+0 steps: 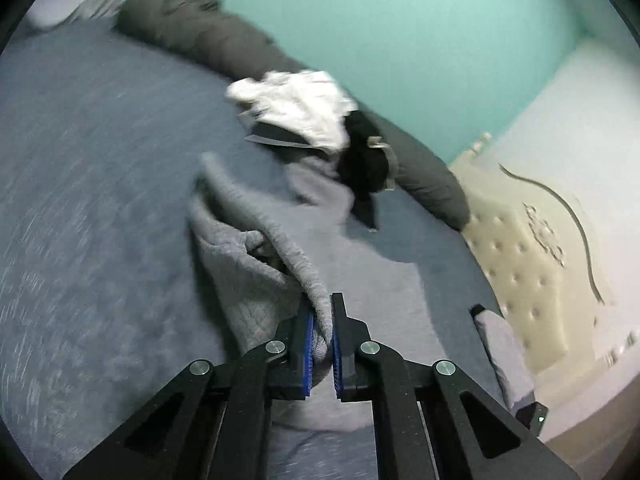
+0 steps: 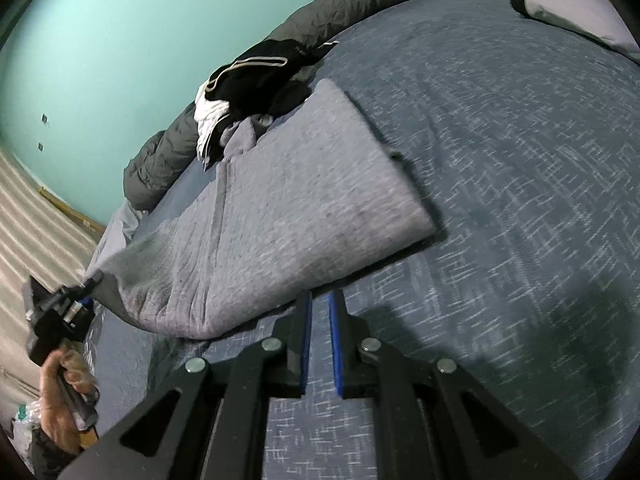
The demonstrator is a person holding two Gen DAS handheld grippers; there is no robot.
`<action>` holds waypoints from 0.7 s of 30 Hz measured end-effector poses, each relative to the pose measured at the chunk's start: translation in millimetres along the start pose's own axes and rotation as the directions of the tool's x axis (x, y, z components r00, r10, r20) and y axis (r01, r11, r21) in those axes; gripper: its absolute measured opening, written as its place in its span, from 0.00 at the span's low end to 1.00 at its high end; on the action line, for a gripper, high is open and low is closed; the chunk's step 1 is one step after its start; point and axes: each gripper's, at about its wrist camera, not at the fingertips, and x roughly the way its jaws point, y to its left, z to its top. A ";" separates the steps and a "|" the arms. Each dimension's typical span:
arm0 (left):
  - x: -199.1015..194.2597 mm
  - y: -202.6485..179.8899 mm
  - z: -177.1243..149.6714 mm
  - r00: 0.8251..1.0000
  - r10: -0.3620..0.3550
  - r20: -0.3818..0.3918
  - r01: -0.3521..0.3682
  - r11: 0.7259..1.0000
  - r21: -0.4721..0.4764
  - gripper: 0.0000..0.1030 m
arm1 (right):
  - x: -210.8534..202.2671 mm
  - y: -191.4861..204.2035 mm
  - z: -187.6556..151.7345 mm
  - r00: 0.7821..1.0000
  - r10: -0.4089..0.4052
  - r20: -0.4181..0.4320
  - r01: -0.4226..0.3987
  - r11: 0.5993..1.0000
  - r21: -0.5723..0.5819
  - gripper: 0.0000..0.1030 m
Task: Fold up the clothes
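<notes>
grey knit: a garment [image 2: 276,220] lies partly folded across the bed [image 2: 500,200], one end lifted off it toward the left claw [image 1: 322,320]
left claw: clamped on a bunched edge of the garment, cloth pinched between the blue pads [image 1: 309,344]; in the right wrist view a hand [image 2: 64,392] grips its handle at the bed's edge
right claw [image 2: 320,312]: fingers close together with a narrow gap, nothing between them; it hovers over the bed just beside the garment's near edge
pile [image 1: 312,120]: white and black clothes heaped at the far side of the bed, against a dark grey duvet [image 1: 224,40]
bed: blue-grey flecked cover; a pillow [image 2: 580,8] near the cream tufted headboard [image 1: 528,272]
wall [image 1: 400,20]: teal
blur: left wrist view is smeared, so fine detail there is unclear
</notes>
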 end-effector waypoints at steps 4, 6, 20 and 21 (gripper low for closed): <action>28.4 -73.0 13.0 0.997 -0.078 -0.020 0.079 0.992 0.099 0.07 | -7.5 -11.8 6.4 1.000 0.009 0.010 -0.009 0.999 0.034 0.08; 54.6 -115.0 9.5 0.991 -0.116 -0.068 0.125 0.980 0.153 0.07 | -11.9 -16.4 8.9 1.000 0.013 0.013 -0.014 0.999 0.045 0.08; 208.2 -201.0 -120.9 0.875 -0.062 -0.480 0.214 0.939 0.268 0.27 | -20.3 -32.5 23.1 0.999 0.038 0.018 -0.040 0.995 0.093 0.08; 198.8 -199.8 -117.4 0.882 -0.070 -0.466 0.215 0.939 0.267 0.41 | -21.2 -32.7 24.6 0.999 0.045 0.024 -0.047 0.994 0.094 0.08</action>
